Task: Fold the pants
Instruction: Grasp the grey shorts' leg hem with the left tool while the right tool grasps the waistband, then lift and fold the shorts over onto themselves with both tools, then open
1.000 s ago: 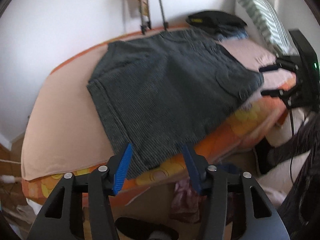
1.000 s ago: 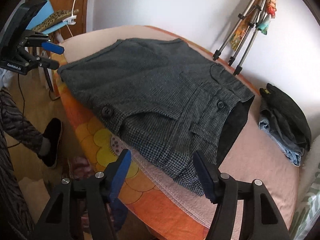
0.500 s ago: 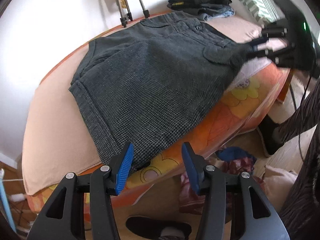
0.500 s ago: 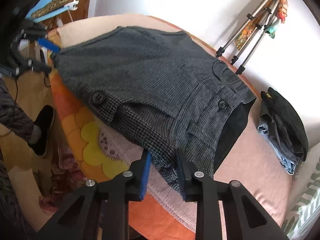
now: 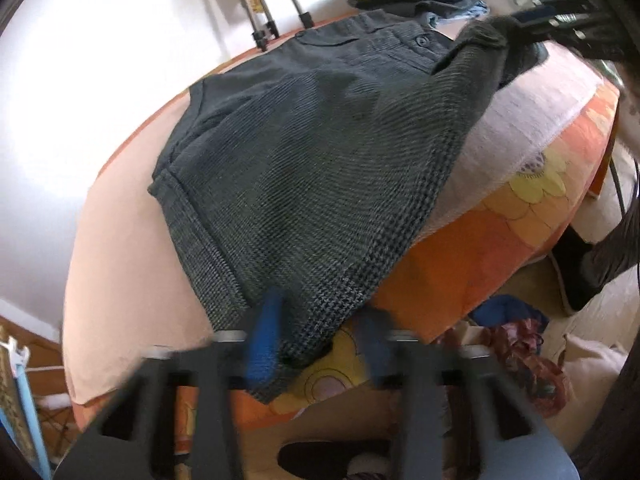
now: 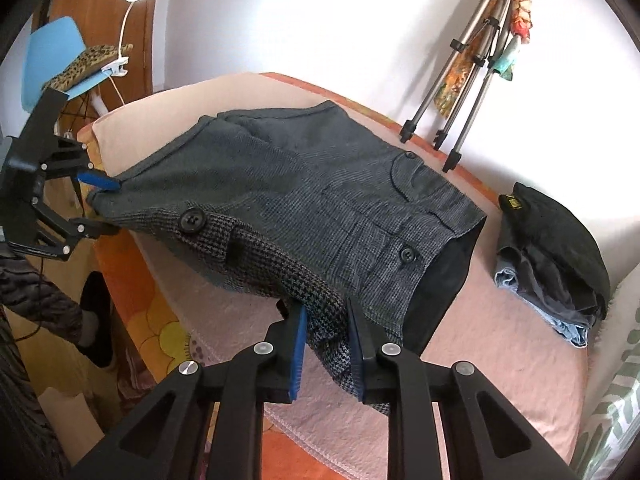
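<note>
Dark grey houndstooth pants (image 5: 312,168) lie on the pink-covered bed (image 5: 120,208), folded short. My left gripper (image 5: 316,340) has its blue pads around the near hem corner; the frame is blurred and the pads stand apart. In the right wrist view the left gripper (image 6: 94,204) has the hem corner between its fingers. My right gripper (image 6: 326,344) is shut on the waistband corner of the pants (image 6: 304,216) and lifts it off the bed. It also shows in the left wrist view (image 5: 532,20), holding the raised corner.
A tripod (image 6: 464,80) stands against the far wall. A pile of folded dark clothes (image 6: 556,248) lies on the bed by a striped pillow (image 6: 616,412). An orange flowered cover (image 5: 500,220) hangs over the bed edge. Clothes (image 5: 516,340) lie on the floor.
The right gripper closed on the waistband corner and raised it. The left gripper moved in onto the hem corner, its pads now around the cloth.
</note>
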The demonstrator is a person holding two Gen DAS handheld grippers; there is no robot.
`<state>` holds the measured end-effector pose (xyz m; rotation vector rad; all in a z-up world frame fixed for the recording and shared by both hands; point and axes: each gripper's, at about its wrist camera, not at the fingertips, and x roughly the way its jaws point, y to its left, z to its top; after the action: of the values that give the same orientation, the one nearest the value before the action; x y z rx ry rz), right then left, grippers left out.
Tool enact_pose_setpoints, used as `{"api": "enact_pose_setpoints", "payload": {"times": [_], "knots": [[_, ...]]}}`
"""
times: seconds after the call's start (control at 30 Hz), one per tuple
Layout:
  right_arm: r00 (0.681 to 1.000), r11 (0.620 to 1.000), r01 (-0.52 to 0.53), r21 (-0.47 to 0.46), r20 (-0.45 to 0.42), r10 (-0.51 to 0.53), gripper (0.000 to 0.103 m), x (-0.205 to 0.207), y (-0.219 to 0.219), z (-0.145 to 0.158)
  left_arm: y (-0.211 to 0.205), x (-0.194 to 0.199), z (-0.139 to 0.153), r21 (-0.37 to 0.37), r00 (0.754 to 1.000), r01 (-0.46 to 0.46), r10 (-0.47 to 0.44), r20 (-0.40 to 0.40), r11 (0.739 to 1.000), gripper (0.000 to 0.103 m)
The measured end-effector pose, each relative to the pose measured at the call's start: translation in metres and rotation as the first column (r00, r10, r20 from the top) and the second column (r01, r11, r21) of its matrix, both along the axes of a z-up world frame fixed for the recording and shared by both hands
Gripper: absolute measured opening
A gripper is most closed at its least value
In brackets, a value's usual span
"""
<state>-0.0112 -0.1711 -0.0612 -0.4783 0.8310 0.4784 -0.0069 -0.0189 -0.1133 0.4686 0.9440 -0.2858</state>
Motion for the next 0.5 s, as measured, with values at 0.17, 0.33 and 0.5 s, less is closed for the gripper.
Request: {"api": "enact_pose_setpoints", "payload": {"times": [0.17, 0.33, 0.5], "knots": [[1.0, 1.0, -0.001, -0.014, 0.021, 0.002, 0.018, -0.004, 0.001, 0.0, 0.005, 0.001, 0.021, -0.043, 0.996, 0.013, -0.009, 0.087, 0.999, 0.005], [0.997, 1.0, 0.019, 0.002, 0.078, -0.019, 0.017, -0.009, 0.0, 0.017, 0.013, 0.016, 0.058, -0.072, 0.983, 0.003, 0.011, 0.186, 0.997, 0.005], [0.989, 0.999, 0.036, 0.01, 0.145, -0.037, 0.017, -0.002, 0.0, 0.042, 0.018, 0.042, 0.097, -0.091, 0.96, 0.0, 0.025, 0.279, 0.996, 0.005]]}}
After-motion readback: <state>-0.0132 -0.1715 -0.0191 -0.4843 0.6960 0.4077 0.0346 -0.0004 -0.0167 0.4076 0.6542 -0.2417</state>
